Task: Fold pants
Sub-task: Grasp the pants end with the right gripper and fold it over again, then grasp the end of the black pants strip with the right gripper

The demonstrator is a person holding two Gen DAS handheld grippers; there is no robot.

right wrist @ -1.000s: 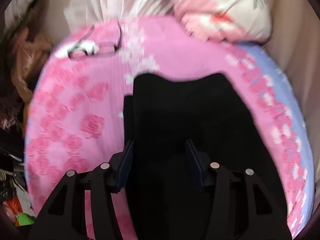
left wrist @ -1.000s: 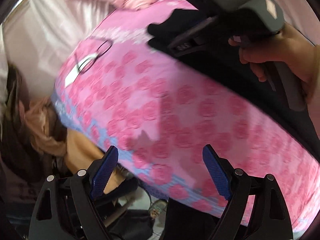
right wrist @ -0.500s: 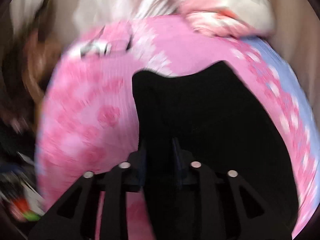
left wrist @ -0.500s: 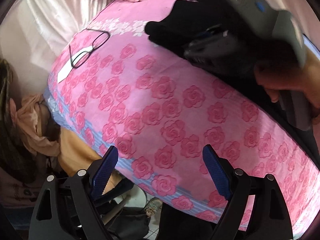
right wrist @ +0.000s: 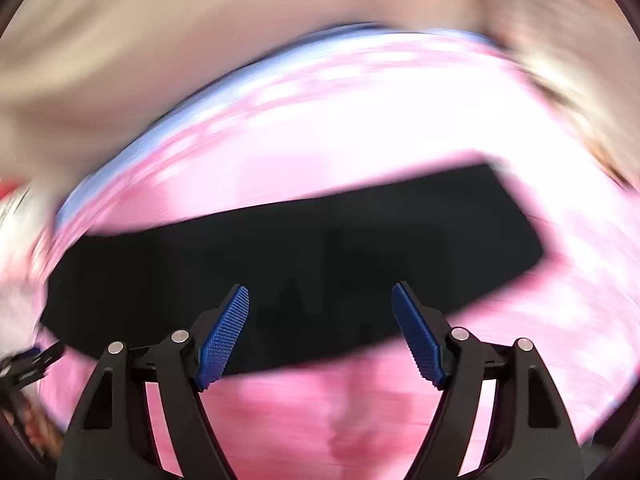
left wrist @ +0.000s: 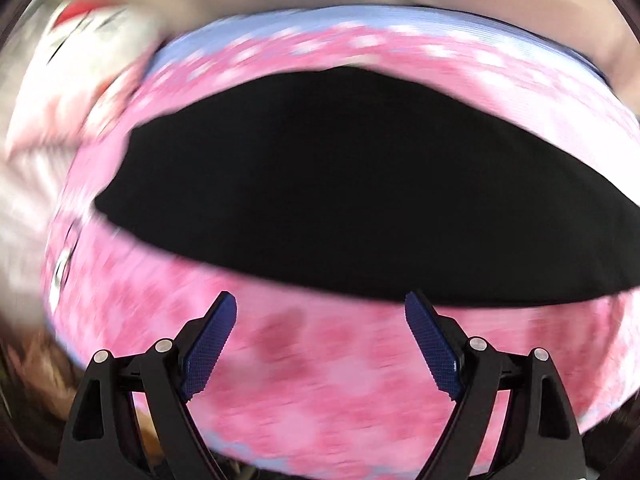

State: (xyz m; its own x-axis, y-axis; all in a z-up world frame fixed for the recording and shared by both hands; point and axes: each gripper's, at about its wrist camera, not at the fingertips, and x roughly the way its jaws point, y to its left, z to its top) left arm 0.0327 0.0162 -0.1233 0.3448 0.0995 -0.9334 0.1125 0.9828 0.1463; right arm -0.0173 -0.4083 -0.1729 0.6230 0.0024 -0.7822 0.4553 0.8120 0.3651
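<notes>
A: Where are the black fabric pants point(left wrist: 340, 184) right now?

B: Lying flat on the pink rose-patterned bedsheet point(left wrist: 320, 380). In the left wrist view they fill the middle of the frame as a wide dark band, running from the left centre out to the right edge. In the right wrist view the same pants point(right wrist: 300, 256) stretch across the middle, with one squared end at the right centre.

A: And the left gripper point(left wrist: 320, 348)?

B: Bottom centre of its frame, jaws spread wide, blue ribbed pads point(left wrist: 208, 352) well apart. Only bedsheet shows between them; the pants lie just above the fingertips, not touched.

A: The right gripper point(right wrist: 320, 334)?

B: Also bottom centre, jaws opening, blue pads point(right wrist: 224, 336) apart. The fingertips sit over the lower edge of the pants, but nothing is pinched between them.

A: Anything else?

B: A blurred white and pink pillow point(left wrist: 72, 72) in the upper left of the left view. Both frames are smeared, so finer detail cannot be told.
</notes>
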